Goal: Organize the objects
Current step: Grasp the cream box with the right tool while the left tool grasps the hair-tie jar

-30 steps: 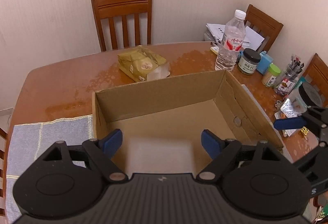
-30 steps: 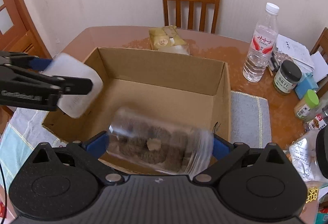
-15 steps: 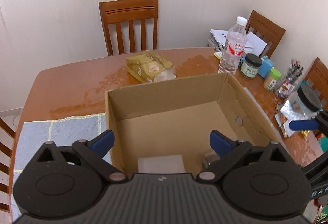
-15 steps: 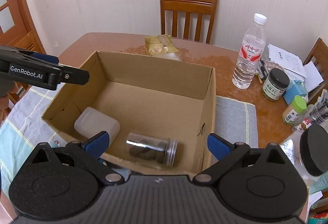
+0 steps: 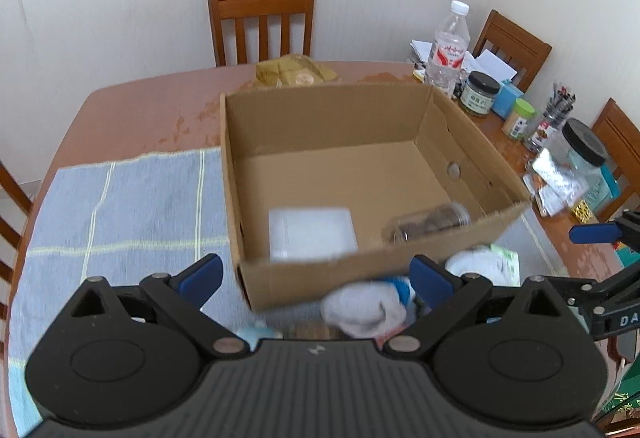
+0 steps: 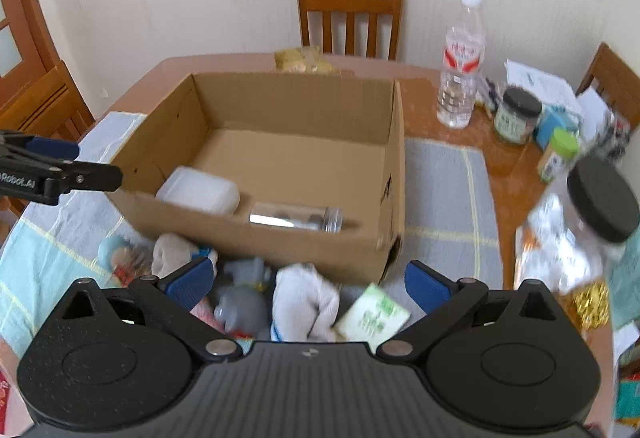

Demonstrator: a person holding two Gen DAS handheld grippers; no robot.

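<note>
An open cardboard box stands on a checked cloth. Inside lie a white plastic container and a clear jar on its side. My left gripper is open and empty, above the box's near wall. My right gripper is open and empty, above loose items in front of the box: a white sock bundle, a green-and-white packet, a grey object and a small doll.
A water bottle, a dark-lidded jar, a green-capped bottle and a big black-lidded jar crowd the table's right side. A yellow snack bag lies behind the box. Wooden chairs ring the table.
The right gripper let go of the clear jar and the left let go of the white container; both now lie in the box. Both grippers have pulled back toward the near edge.
</note>
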